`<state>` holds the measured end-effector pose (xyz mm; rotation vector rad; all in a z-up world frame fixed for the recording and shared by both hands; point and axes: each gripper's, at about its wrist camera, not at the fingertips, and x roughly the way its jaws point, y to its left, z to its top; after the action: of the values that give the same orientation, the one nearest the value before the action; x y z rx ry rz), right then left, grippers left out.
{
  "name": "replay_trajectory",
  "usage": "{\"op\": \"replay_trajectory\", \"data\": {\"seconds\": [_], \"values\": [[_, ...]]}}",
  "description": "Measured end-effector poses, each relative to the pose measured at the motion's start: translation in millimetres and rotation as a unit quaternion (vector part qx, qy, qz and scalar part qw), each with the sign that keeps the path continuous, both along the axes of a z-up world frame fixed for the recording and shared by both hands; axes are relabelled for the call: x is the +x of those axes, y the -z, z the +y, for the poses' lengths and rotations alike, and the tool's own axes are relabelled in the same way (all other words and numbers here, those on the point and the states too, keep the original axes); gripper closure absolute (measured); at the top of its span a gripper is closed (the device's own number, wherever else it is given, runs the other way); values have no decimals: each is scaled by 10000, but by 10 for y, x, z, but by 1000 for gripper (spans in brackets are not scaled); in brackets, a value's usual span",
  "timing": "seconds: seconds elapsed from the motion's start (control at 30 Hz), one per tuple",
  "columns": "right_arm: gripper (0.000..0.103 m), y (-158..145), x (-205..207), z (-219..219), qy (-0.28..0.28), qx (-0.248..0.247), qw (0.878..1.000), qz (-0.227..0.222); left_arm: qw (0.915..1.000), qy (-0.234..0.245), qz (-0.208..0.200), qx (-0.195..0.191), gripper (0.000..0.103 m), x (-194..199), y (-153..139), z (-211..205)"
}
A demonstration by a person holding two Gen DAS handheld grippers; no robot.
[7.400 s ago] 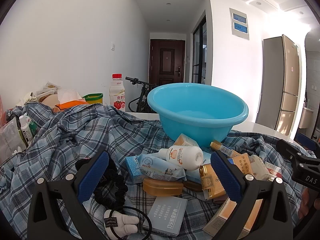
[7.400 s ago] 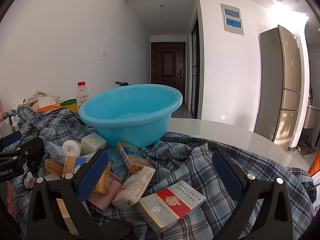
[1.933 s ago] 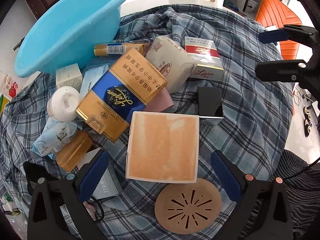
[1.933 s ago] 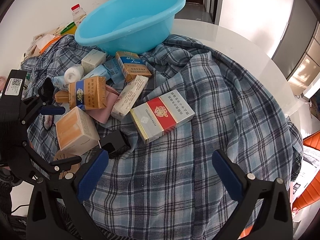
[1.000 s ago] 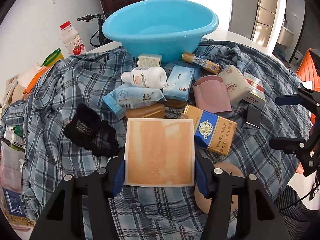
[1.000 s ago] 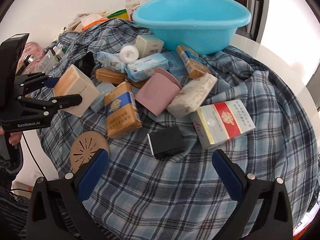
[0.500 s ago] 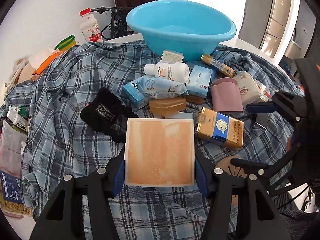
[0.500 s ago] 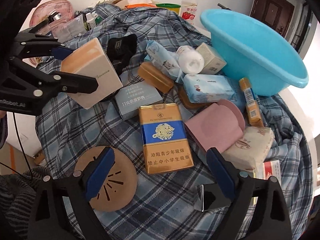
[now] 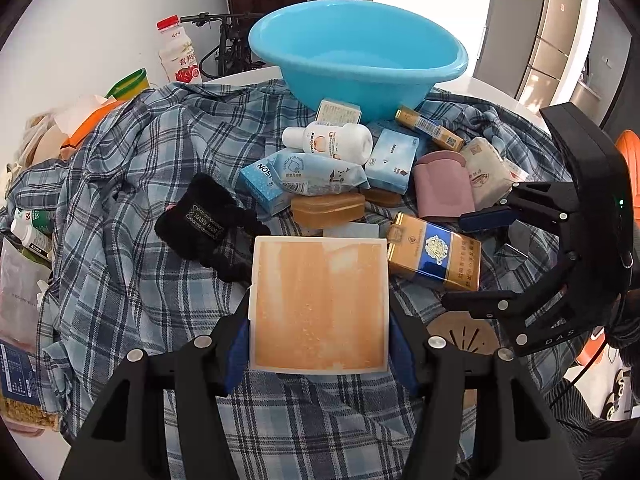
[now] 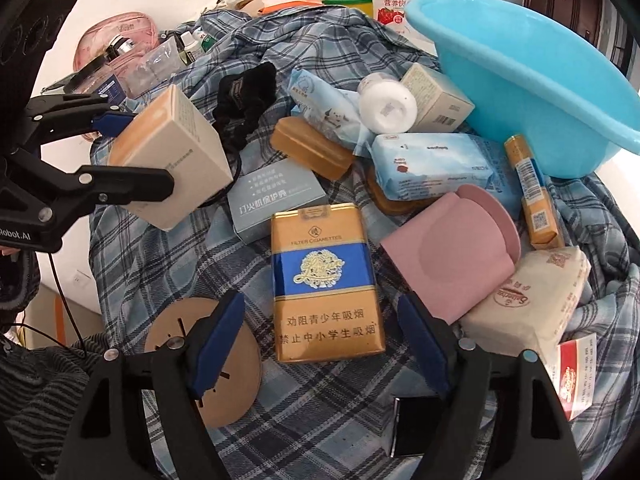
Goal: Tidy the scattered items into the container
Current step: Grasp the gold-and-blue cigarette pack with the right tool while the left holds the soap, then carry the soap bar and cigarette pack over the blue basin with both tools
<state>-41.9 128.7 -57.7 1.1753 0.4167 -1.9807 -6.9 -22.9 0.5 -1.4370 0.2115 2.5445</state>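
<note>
A square orange-and-cream box (image 9: 318,304) hangs above the plaid cloth with my left gripper (image 9: 318,340) shut on it. In the right wrist view the same box (image 10: 172,160) and left gripper (image 10: 136,152) show at the left. A gold-and-blue cigarette pack (image 10: 324,280) lies flat on the cloth between the fingers of my right gripper (image 10: 320,336). Its jaws are closing, with a gap still showing on both sides of the pack. The left wrist view has my right gripper (image 9: 472,260) over that pack (image 9: 434,252). The blue basin (image 9: 360,64) stands behind the pile, nothing visible inside.
Scattered on the plaid cloth (image 10: 168,264) are a white bottle (image 10: 386,106), tissue packs (image 10: 432,168), a pink pouch (image 10: 452,260), a grey box (image 10: 276,196), a black scrunchie (image 9: 208,220), a round brown coaster (image 10: 236,376) and a small black box (image 10: 412,426). Bottles and bags crowd the left edge.
My right gripper has swung left and closer over the gold-and-blue pack, and its jaws have narrowed around it. The left gripper still holds the box and has barely shifted.
</note>
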Motion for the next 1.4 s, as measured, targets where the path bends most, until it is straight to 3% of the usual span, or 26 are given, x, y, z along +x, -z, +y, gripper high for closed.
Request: {"op": "replay_trajectory", "data": {"seconds": [0.2,0.23,0.3,0.37,0.53,0.83,0.93,1.13,1.2,1.33,1.4], "values": [[27,82,-14,-94,-40,198,9998,67,10000,64,-13,-37,42,10,14,34],[30,96,-36,-87,36,190,9998,34,10000,59,-13,-29,42,10,14,35],[54,49,-66,-27,396,106,9990,179,10000,38,-14,1,42,6,14,37],[55,-63,-61,67,636,-186,9978,90,10000,34,-6,20,42,8,8,40],[54,-413,71,257,843,-630,9936,409,10000,36,3,35,42,-1,6,47],[54,-354,95,499,1547,-454,9865,273,9998,191,10,-115,42,27,45,194],[54,-356,77,581,2058,-505,9765,382,9997,152,130,-140,42,33,6,226],[54,-864,214,666,2526,-827,9527,1476,9979,-128,615,135,42,-64,-311,212],[54,-1105,323,721,2675,-1010,9383,1947,9940,-269,1055,98,42,-54,-505,219],[53,-1542,626,852,2904,-1367,9058,2766,9784,-578,1978,133,42,58,-898,192],[53,-1688,780,909,2946,-1512,8937,3027,9725,-698,2204,284,42,137,-1055,158]]}}
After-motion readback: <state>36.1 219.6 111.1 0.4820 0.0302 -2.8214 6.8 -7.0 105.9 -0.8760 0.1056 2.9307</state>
